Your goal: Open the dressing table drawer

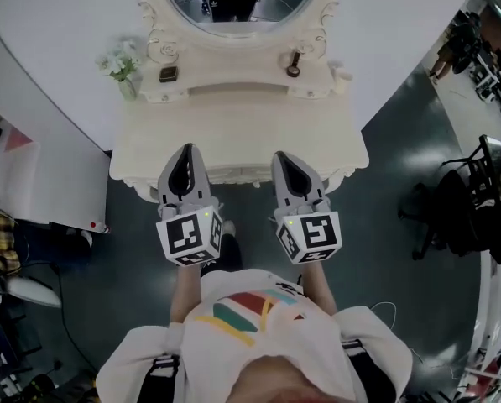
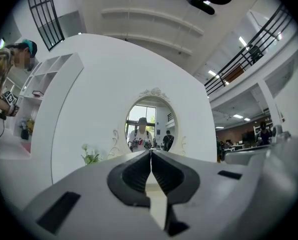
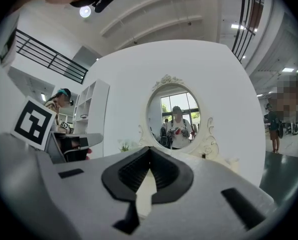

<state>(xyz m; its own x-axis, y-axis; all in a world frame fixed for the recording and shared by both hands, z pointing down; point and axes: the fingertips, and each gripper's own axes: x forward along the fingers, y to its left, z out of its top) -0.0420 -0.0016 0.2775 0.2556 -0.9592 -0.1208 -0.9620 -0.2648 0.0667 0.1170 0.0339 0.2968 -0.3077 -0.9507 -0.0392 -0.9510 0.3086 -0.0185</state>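
Floor [image 1: 401, 141] flanks the dressing table [image 1: 233, 133]; left gripper [image 1: 185, 151], right gripper [image 1: 283, 158] (both closed, empty) over its edge.

Mirror [image 1: 242, 2] cut by top edge; drawer front hidden under tabletop [image 1: 233, 137]; dark shelf item [image 1: 168, 74] maybe a box.

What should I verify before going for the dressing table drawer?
1. Left tongs empty: ok, shut on nothing.
2. Right tongs empty: ok, shut on nothing.
3. Tongs opened for a handle: not ok, both shut.
4. Drawer handle in sight: cannot tell, the front is hidden under the top of the dressing table.
5. Flowers clear of the approach: ok, at the back left.
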